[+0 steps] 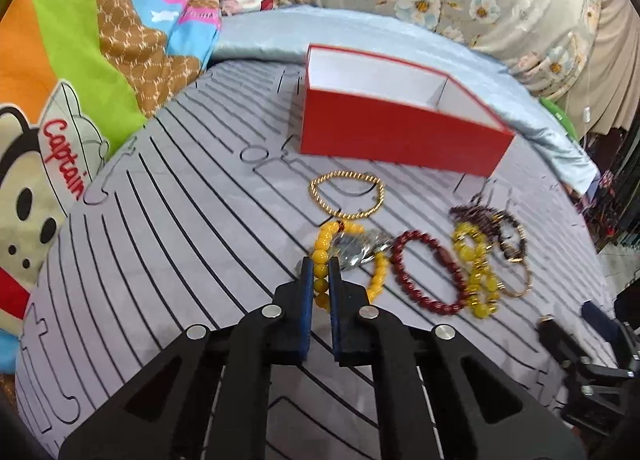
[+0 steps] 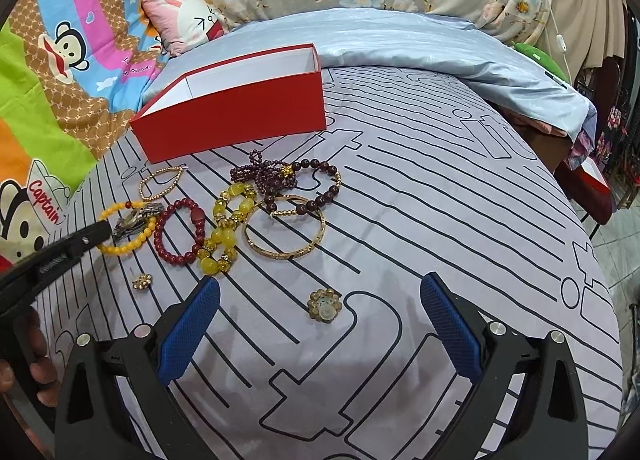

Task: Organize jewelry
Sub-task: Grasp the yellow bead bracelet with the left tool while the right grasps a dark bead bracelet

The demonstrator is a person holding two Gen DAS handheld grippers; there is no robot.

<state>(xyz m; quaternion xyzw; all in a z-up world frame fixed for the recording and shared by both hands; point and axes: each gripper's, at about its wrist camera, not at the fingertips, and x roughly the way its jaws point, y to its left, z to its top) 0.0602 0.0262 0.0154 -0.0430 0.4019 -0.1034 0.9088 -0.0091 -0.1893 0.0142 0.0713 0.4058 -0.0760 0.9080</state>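
Observation:
My left gripper [image 1: 320, 264] is shut on the yellow bead bracelet [image 1: 321, 244] at its near side, with beads showing between the blue pads. A silver watch [image 1: 360, 250] lies across that bracelet. In the right wrist view the left gripper [image 2: 98, 234] reaches in from the left onto the same yellow bracelet [image 2: 124, 248]. My right gripper [image 2: 320, 282] stands open low over the bedsheet, with a flower brooch [image 2: 324, 306] lying between its fingers, untouched. The open red box [image 1: 400, 139] sits behind the jewelry and looks empty where its inside shows.
On the striped sheet [image 2: 440, 219] lie a gold twisted bracelet [image 1: 346, 195], a dark red bead bracelet [image 2: 180, 232], a chunky yellow bracelet [image 2: 224, 232], dark purple beads [image 2: 280, 175], a gold bangle [image 2: 284, 232] and a small flower earring [image 2: 142, 282]. Pillows and blankets border the far and left sides.

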